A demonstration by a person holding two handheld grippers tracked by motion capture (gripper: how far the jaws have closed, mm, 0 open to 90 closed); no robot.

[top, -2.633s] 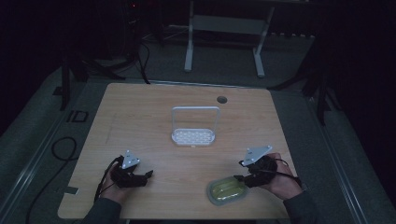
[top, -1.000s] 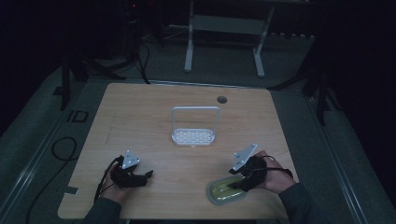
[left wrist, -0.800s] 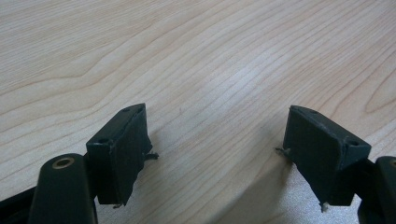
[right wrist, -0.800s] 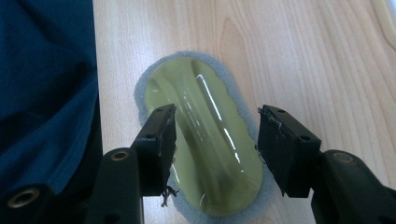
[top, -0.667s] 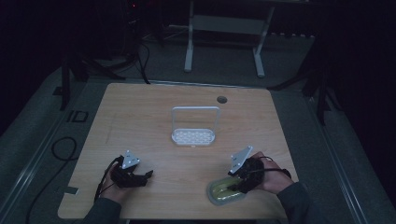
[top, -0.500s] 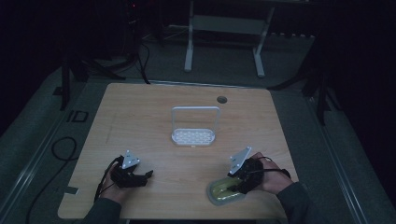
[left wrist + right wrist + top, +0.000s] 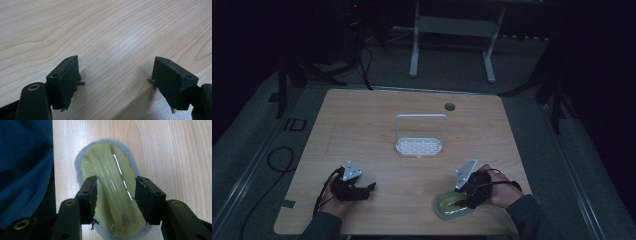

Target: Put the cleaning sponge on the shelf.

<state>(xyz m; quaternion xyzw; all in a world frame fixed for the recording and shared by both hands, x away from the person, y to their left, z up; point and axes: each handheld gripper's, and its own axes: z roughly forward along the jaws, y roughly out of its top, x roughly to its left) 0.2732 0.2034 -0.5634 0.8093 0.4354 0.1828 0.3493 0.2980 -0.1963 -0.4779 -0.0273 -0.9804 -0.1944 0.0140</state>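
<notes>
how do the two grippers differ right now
The left gripper has its jaws spread over bare table with nothing between them; the right gripper has its jaws on either side of the raised handle of a yellow-green scrubber. In the high view the left gripper sits near the front left of the table, the right gripper at the front right edge. Both have black jaws and are hand-held.

High camera looks forward and down over the whole table [image 7: 362, 125]. Left gripper view skims close over bare wood. Right gripper view looks steeply down, very close, on the scrubber [image 7: 110, 195], which the high view shares [image 7: 452, 206].
</notes>
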